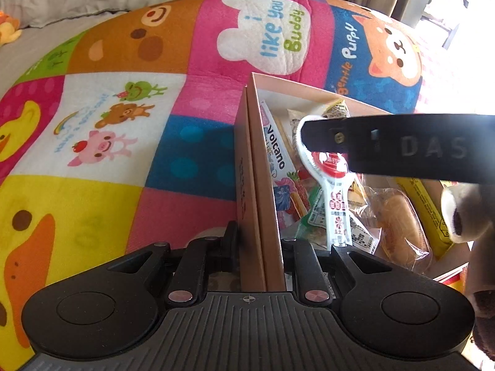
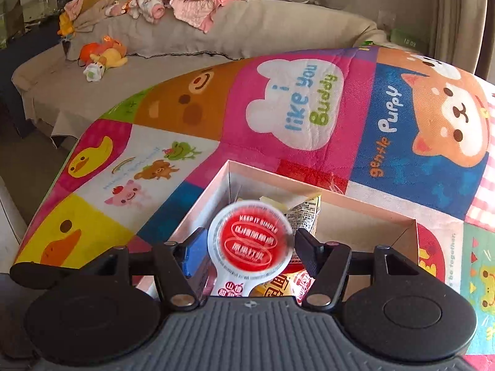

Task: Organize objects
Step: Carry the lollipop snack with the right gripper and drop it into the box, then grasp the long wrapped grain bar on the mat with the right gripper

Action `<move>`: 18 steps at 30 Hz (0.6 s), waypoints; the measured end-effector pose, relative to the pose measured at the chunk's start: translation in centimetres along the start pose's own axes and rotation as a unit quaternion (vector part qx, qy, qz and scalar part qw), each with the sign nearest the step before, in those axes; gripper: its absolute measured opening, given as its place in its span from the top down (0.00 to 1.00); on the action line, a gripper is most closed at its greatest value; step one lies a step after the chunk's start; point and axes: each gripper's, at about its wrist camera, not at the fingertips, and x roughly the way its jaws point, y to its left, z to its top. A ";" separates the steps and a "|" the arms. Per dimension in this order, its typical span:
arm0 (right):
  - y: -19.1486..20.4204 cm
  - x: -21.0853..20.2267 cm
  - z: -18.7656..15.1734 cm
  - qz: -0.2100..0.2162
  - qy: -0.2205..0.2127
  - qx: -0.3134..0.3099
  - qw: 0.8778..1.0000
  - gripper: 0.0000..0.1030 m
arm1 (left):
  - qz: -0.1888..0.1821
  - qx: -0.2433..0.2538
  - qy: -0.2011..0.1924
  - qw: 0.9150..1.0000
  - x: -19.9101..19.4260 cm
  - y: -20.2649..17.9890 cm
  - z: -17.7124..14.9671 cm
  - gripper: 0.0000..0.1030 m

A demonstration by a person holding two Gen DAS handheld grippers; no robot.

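Your left gripper (image 1: 259,238) clenches the box (image 1: 263,185) wall; your right gripper (image 2: 247,247), fingers spread, looks to be dropping the lollipop (image 2: 250,244) at frame centre, so withdraw next.

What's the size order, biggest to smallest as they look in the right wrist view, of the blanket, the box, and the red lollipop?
1. blanket
2. box
3. lollipop. It sits between the right gripper's fingers, so nearness to the camera enlarges it.
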 end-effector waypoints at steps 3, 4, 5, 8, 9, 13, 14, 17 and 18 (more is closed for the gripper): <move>-1.0 -2.0 -0.1 -0.007 -0.025 0.008 1.000 0.29 | 0.000 -0.002 -0.001 1.000 0.0 0.1 0.0 0.82; -1.4 -3.0 -0.3 -0.011 -0.035 0.010 0.999 0.29 | 0.000 -0.002 -0.001 1.000 0.0 0.1 0.0 0.82; -2.0 -4.1 -0.5 -0.015 -0.045 0.013 0.999 0.28 | 0.000 -0.003 -0.001 1.000 0.0 0.1 0.0 0.82; -3.6 -7.3 -2.1 -0.028 -0.065 0.022 0.997 0.26 | 0.001 -0.004 -0.001 1.000 0.0 0.1 0.0 0.82; -4.1 -8.1 -2.7 -0.036 -0.068 0.024 0.997 0.23 | 0.002 -0.004 -0.001 1.000 0.0 0.0 0.0 0.82; -6.2 -11.2 -6.6 -0.091 -0.064 0.019 0.994 0.19 | 0.005 -0.006 0.000 1.000 0.0 -0.1 0.0 0.82; -6.7 -11.7 -7.7 -0.108 -0.058 0.018 0.992 0.19 | 0.006 -0.007 0.000 1.000 0.0 -0.1 0.0 0.82; -8.8 -13.4 -11.6 -0.144 -0.039 0.036 0.988 0.18 | 0.006 -0.009 0.001 1.000 0.0 -0.1 0.1 0.82; -9.4 -13.7 -12.6 -0.149 -0.032 0.049 0.987 0.18 | 0.007 -0.008 0.001 1.000 0.0 -0.1 0.1 0.82</move>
